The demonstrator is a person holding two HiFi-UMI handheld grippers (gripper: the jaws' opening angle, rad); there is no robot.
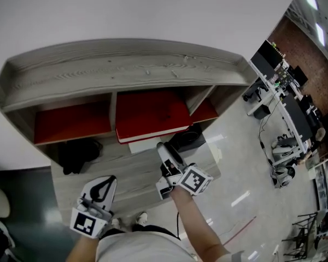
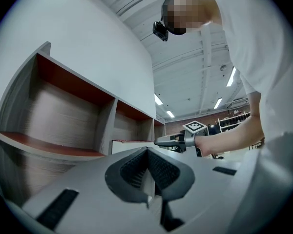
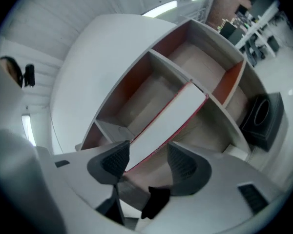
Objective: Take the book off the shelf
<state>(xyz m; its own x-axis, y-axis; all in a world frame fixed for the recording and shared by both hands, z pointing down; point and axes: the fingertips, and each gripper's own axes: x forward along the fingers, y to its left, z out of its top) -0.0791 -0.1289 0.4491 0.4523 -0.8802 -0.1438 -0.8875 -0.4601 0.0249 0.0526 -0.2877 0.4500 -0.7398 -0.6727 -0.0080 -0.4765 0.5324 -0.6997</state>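
A book (image 1: 150,116) with a red cover and white pages lies flat in the middle compartment of the wooden shelf (image 1: 126,64), its front edge sticking out. My right gripper (image 1: 165,148) reaches up to that edge. In the right gripper view the book (image 3: 171,118) runs between the two pads, which stand apart around its near corner without pressing, so the right gripper (image 3: 149,160) is open. My left gripper (image 1: 109,181) hangs lower left, away from the book, its jaws (image 2: 147,152) shut and empty. From there the right gripper (image 2: 162,141) shows at the book's white edge (image 2: 132,145).
Red-lined compartments flank the book on both sides. A black bag (image 1: 76,154) sits on the lower shelf at left and a black box (image 1: 188,138) at right, also seen as the black box (image 3: 263,116). Office desks (image 1: 287,105) stand far right.
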